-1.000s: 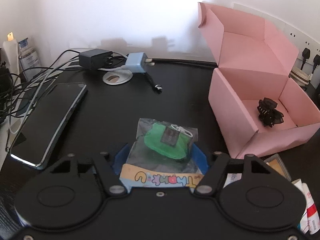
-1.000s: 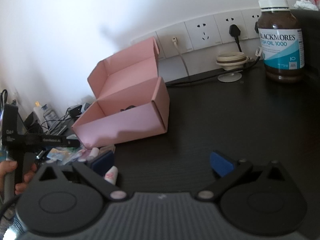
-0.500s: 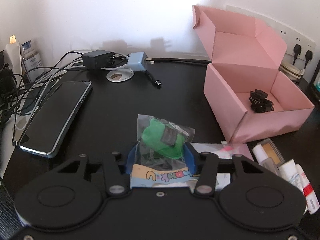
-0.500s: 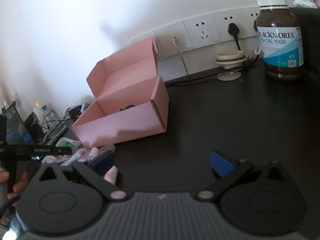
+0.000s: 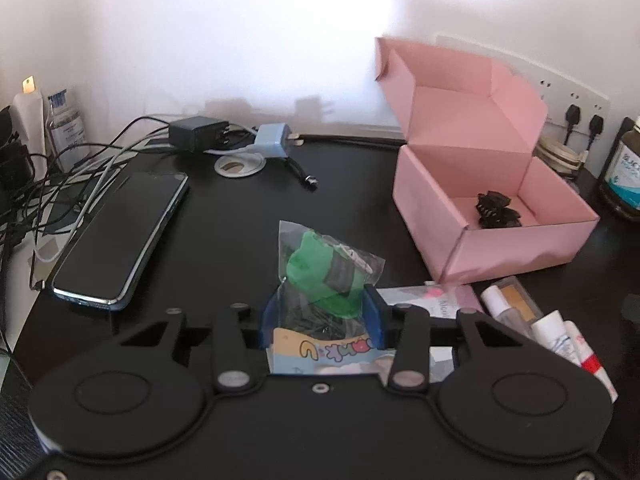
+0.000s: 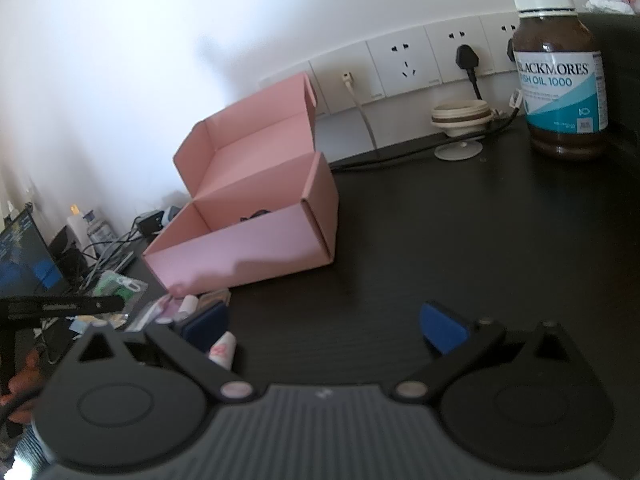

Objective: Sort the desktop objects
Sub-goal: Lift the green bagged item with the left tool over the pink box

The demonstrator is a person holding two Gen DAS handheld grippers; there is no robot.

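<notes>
The left gripper (image 5: pixel 322 314) jaws, just closing, grip the packet (image 5: pixel 326 276); the right gripper (image 6: pixel 324 326) jaws gape over the bench (image 6: pixel 440 240).

A brown fish oil bottle (image 6: pixel 560 76) with a white cap stands upright on the black table (image 6: pixel 440 248), by the wall sockets (image 6: pixel 404 66). A laptop screen (image 6: pixel 24 260) glows at the far left. A black power adapter (image 5: pixel 195 133) sits among tangled cables (image 5: pixel 60 168) beside a clear plastic bottle (image 5: pixel 66 124).
</notes>
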